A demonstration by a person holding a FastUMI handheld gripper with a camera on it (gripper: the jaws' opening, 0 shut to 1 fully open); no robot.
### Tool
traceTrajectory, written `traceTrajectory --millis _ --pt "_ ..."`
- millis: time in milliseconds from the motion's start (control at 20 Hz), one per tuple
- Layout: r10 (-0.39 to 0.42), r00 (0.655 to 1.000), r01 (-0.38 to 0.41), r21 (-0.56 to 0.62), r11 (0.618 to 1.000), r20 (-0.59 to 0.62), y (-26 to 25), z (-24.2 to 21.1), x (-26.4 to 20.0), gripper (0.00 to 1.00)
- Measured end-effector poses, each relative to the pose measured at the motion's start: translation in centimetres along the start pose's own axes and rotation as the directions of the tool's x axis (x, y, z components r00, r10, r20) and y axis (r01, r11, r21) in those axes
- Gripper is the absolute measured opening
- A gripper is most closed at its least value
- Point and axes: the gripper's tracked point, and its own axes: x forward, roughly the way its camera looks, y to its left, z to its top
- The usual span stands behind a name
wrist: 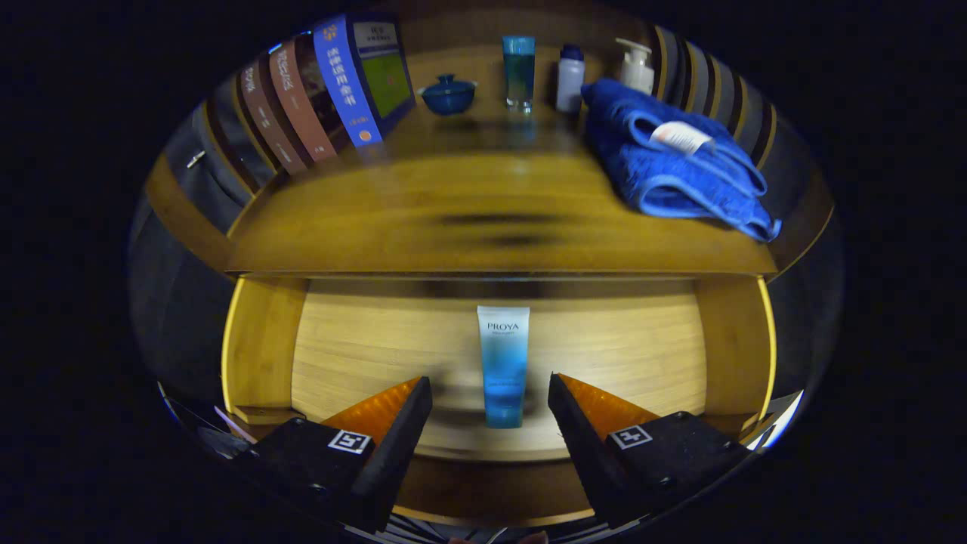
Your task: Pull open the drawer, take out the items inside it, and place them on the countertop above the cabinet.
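The wooden drawer (261,340) stands pulled open below the countertop (423,227). A blue and white tube (503,365) lies flat on the drawer floor, pointing away from me. My gripper (489,384) is open above the drawer, its two fingers spread to either side of the tube's near end without touching it. Nothing is held between the fingers.
On the countertop a folded blue towel (672,162) lies at the right. Several books (325,91) lean at the back left. A blue lidded bowl (448,94), a blue glass (519,72), a small white bottle (570,78) and a pump bottle (636,66) stand along the back.
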Motion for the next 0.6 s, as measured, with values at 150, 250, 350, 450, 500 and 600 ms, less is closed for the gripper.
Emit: traceTrajectory --millis 150,250,350,450,500,600 --pt "-0.053 0.997 0.052 -0.019 0.998 -0.061 -1.2 -0.6 2.3 0.99" --pt "-0.055 0.994 0.054 -0.010 0.998 -0.099 -1.3 -1.0 3.5 0.93" --pt "-0.062 0.986 0.062 0.000 0.998 -0.153 -1.3 -2.1 4.5 0.77" --pt "-0.076 0.978 0.071 -0.033 0.997 -0.193 -1.9 -2.8 5.5 0.61" --pt "-0.079 0.979 0.070 -0.051 0.996 -0.186 -2.1 -2.7 4.1 0.53" --pt "-0.067 0.978 0.051 -0.084 0.995 -0.200 -2.6 -3.2 4.1 0.37"
